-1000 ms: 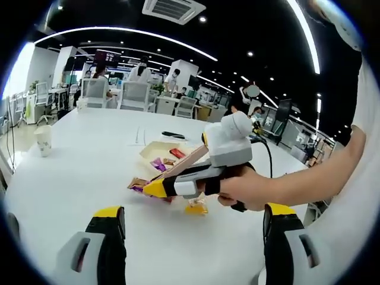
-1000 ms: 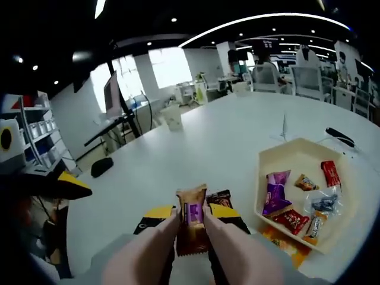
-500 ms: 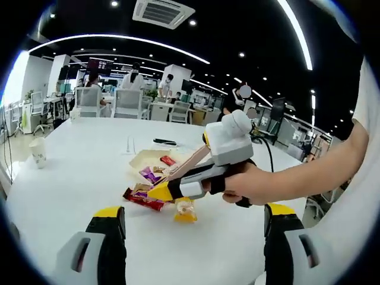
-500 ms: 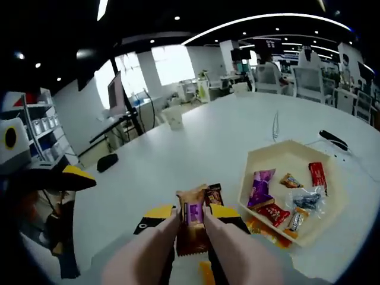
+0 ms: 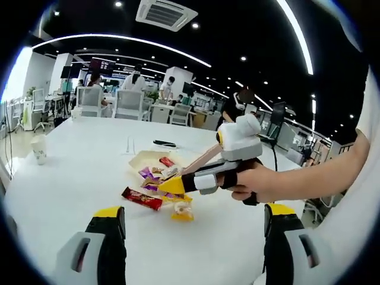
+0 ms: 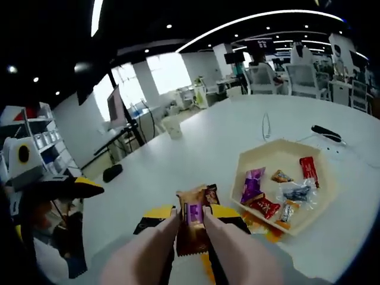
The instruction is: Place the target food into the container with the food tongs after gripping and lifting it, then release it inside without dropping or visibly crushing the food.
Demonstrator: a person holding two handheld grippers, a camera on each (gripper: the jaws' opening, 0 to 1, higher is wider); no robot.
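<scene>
In the right gripper view my right gripper is shut on the pink food tongs. The tongs pinch a brown wrapped candy with a purple label, upright and not visibly crushed. It hangs above the white table, left of the beige tray, which holds several wrapped sweets. In the left gripper view my left gripper stands open and empty at the near edge. There a hand holds the right gripper, its tip over the near side of the tray.
A red candy bar and a yellow sweet lie on the table beside the tray. A paper cup stands farther off, and a black pen-like item lies beyond the tray. The left gripper shows at the left edge.
The right gripper has carried the pinched candy up and toward the tray, which now sits closer in its view. The left gripper stays open.
</scene>
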